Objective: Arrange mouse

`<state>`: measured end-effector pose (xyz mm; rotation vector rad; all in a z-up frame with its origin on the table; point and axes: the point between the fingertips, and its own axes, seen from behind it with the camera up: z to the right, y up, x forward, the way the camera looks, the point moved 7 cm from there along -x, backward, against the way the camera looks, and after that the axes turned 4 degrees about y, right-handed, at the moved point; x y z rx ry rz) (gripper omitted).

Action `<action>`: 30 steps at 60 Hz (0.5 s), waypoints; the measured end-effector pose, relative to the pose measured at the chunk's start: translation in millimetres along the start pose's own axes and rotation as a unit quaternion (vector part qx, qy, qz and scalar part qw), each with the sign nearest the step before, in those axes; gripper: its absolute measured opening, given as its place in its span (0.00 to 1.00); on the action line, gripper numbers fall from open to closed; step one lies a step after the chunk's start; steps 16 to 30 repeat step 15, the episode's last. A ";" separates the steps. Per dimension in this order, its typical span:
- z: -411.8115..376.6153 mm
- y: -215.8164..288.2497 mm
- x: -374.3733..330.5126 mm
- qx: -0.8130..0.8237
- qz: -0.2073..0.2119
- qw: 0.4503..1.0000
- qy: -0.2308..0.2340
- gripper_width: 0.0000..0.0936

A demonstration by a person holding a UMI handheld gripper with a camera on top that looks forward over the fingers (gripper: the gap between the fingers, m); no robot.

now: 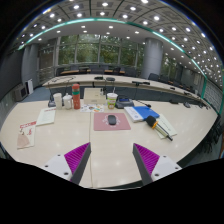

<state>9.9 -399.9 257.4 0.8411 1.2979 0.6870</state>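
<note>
- Right now the tongs [111, 160] hang open and empty above the near edge of the tabletop [60, 135], their two pads spread wide with bare surface between them.
- The mouse [112, 120] lies well beyond the fingertips, roughly centred on a pinkish mat [112, 122] in the middle of the tabletop, and nothing is touching it.
- Around the mat sit other things: a red can [76, 96] and pale containers [60, 100] to the far left, a cup [112, 99] behind, papers [25, 134] at the left, and a blue item [146, 112] with a white board [164, 126] to the right.
- Judging from this, the reach has barely begun, so the whole approach remains ahead.
- Risk: the mouse is low and smooth, so tongs closing too high may slip off its curved back or flick it off the mat.
- Risk: pressing down on the mat could drag it along, shifting the mouse's resting place.
- Risk: a wide swing rightward may knock the blue item, and overreaching could tip the cup.
</note>
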 end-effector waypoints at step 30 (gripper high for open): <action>-10.2 -0.2 -9.1 0.002 0.009 1.000 0.006 0.91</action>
